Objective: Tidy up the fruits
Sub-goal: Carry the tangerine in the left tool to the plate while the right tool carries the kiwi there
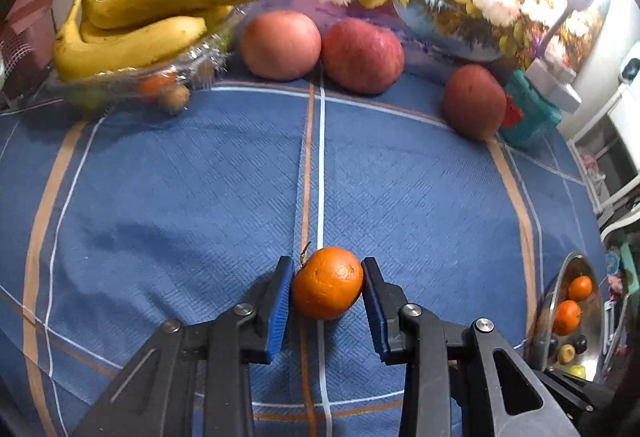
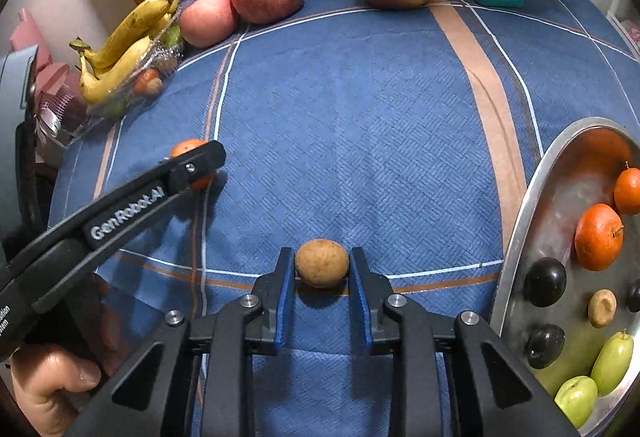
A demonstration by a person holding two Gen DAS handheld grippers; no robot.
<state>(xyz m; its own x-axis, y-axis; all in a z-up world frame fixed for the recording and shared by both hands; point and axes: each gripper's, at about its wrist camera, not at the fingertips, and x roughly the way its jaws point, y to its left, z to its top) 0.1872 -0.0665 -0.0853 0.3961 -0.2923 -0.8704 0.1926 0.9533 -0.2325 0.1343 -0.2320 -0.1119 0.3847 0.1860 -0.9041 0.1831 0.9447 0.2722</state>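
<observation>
Left gripper (image 1: 327,283), right gripper (image 2: 322,265) clamped (both angled down).

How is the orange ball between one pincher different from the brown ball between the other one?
The orange is bright orange with a stem; the brown fruit is dull tan with none showing. The orange looks bigger. Both are round, lie on the blue cloth, each pinched between blue pads.

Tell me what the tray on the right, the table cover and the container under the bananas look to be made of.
Tray: polished metal, likely steel; its wall mirrors the oranges.
Table cover: woven fabric, matte; a basket-weave texture and printed stripes show.
Container under the bananas: thin clear plastic, glossy; crinkled glints show and fruit is visible through it.
</observation>
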